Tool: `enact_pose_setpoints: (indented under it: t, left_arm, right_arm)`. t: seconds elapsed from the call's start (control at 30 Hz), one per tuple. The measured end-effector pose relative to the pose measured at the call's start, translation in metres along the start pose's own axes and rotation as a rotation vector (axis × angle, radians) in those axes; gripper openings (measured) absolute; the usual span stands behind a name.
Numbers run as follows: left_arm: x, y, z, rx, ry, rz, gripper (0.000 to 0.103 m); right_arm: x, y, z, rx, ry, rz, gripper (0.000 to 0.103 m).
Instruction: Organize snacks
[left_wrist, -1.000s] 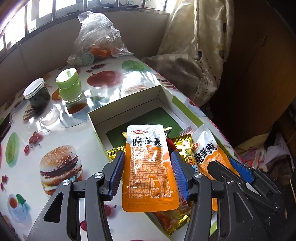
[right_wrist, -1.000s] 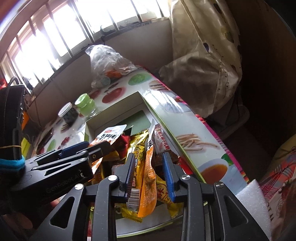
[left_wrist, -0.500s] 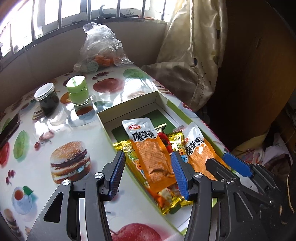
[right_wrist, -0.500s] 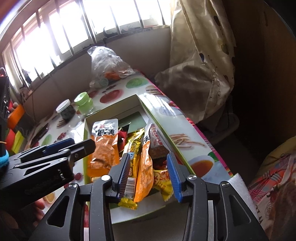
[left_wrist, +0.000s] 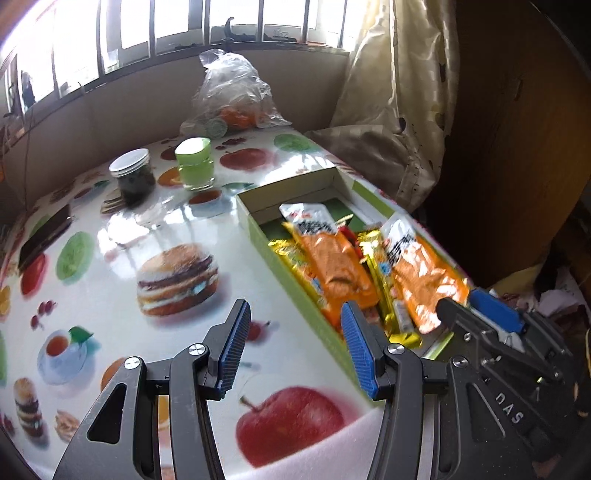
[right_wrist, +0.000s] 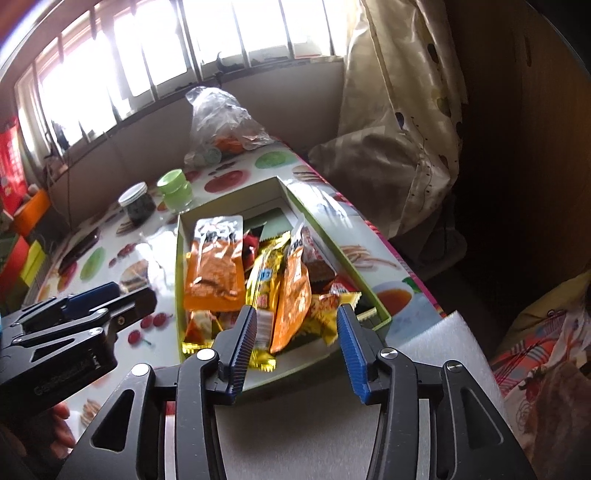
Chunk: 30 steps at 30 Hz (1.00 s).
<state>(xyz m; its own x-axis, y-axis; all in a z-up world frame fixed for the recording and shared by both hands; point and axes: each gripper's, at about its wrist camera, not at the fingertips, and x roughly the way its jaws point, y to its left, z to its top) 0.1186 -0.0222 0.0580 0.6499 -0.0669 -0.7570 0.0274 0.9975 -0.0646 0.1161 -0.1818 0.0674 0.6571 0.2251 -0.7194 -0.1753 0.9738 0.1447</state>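
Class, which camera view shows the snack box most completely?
The right wrist view: the snack box shows all four walls and its packets. In the left wrist view the box is blurred, its near end hidden behind the right claw.

Count of items in view:

Grippers: two, the left gripper (left_wrist: 291, 347) and the right gripper (right_wrist: 295, 339), each with jaws apart and nothing between them.

Boxes: one green box (right_wrist: 369, 291), on the right side of the table (left_wrist: 110, 258).

Orange snack pouches: two, the left orange pouch (right_wrist: 214, 273) and the right orange pouch (right_wrist: 293, 291), both in the box.

Other packets in the box: several gold and red wrappers; the pile overlaps and the left view is blurred, so an exact count cannot be given.

Jars: two at the far left, one dark jar (left_wrist: 135, 177) with a white lid and one green-lidded jar (left_wrist: 194, 162).

Plastic bags: one clear plastic bag (left_wrist: 232, 96), at the far edge.
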Motion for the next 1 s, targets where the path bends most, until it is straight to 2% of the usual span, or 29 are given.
enact_pose_setpoints:
  t: [0.2, 0.57, 1.0]
  left_arm:
    - [-0.006, -0.001, -0.023, 0.029, -0.002, 0.026, 0.053]
    - [0.001, -0.002, -0.062, 0.028, 0.071, 0.013, 0.053]
    - [0.007, -0.006, -0.076, 0.019, 0.108, -0.004, 0.053]
  right_arm:
    - [-0.006, 0.006, -0.015, -0.032, 0.007, -0.013, 0.048]
    - [-0.012, 0.005, -0.043, -0.061, 0.038, -0.057, 0.054]
    - [-0.006, 0.002, -0.065, -0.09, 0.079, -0.125, 0.056]
